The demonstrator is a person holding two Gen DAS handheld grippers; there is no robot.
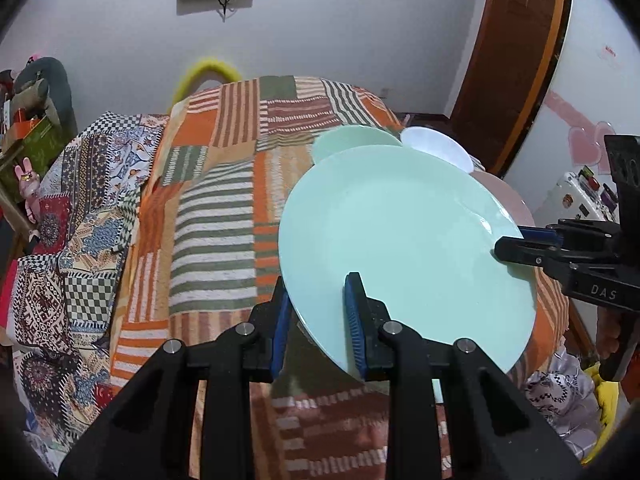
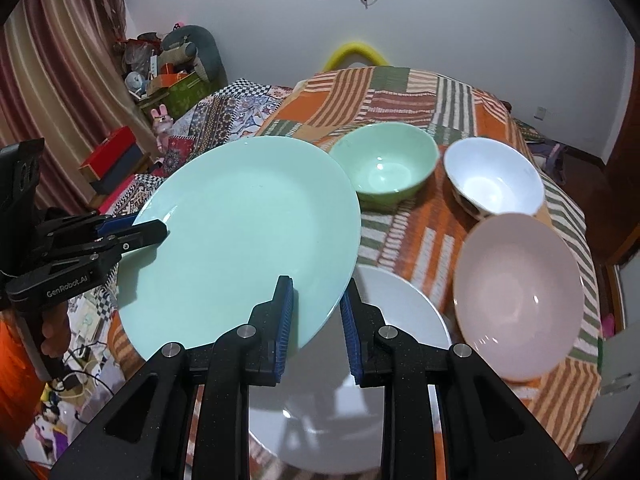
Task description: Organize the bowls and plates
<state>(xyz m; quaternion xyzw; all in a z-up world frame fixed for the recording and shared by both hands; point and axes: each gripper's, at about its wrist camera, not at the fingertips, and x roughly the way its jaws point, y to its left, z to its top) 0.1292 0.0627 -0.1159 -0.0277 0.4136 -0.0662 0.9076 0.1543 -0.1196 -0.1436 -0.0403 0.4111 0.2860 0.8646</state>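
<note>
Green plate (image 2: 244,236) lifted clear of bed (image 1: 224,184), above white plate (image 2: 404,312); left gripper (image 1: 320,312) and right gripper (image 2: 316,316) each pinch opposite rim edges, sharing weight, keeping it steady; bowls (image 2: 386,160) beyond

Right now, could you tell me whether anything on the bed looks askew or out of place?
Only the large mint-green plate is off level: it is tilted above the striped orange blanket, gripped at opposite rims by the left gripper and right gripper. Nothing looks spilled or broken.
</note>
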